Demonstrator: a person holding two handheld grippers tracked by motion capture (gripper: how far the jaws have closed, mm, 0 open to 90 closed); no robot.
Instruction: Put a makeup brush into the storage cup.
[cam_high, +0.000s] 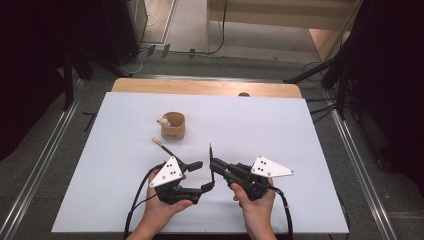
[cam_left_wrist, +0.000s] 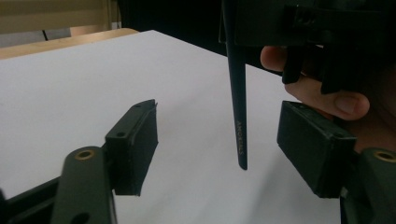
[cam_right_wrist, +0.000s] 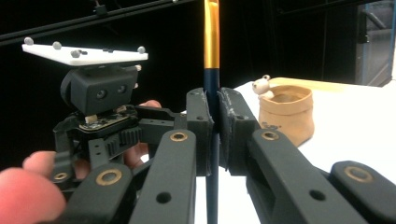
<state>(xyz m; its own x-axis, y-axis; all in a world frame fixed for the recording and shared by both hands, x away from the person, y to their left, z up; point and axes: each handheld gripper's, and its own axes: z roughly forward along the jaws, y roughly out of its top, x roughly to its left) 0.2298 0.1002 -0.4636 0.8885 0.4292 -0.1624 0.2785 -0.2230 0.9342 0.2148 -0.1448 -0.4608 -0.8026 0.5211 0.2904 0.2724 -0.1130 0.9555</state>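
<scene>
Held a two-jaw gripper in each hand at the near edge of the white tabletop (cam_high: 300, 150), left hand (cam_high: 160, 207) and right hand (cam_high: 255, 205) coming in side by side from the bottom of the high view.

Clamped the right gripper (cam_high: 214, 164) narrow on a slim dark paintbrush (cam_high: 210, 159), with both pads pressed flat against the handle. Kept the paintbrush (cam_right_wrist: 211, 93) upright, or close to it, with the gold ferrule above the jaws and the dark handle running down between them and out below, as seen in the right gripper view along the right gripper (cam_right_wrist: 212, 126) itself.

Faced the left gripper (cam_high: 205, 175) toward the right one, jaws parted wide to either side of the brush's lower end. In the left gripper view, hung the tapered handle tip of the paintbrush (cam_left_wrist: 238, 121) down in the gap of the left gripper (cam_left_wrist: 224, 140), nearer the right-hand pad, touching neither pad and stopping above the tabletop (cam_left_wrist: 70, 93). Bore pale lettering near that tip, too small to read.

Farther out, left a second brush (cam_high: 162, 145) lying flat on the white surface, slanted, just beyond the left gripper and just short of the pot.

Beyond that, stood a tan pouch-shaped pot (cam_high: 173, 126) upright near the middle of the table, well apart from both grippers, with a small pale bear figure (cam_high: 163, 120) peeking over its rim on the left; seen again past the right gripper's jaws as pot (cam_right_wrist: 285, 116) and bear figure (cam_right_wrist: 261, 85).

Ended, at the far side, in a strip of bare wood (cam_high: 200, 87) along the table's edge.
</scene>
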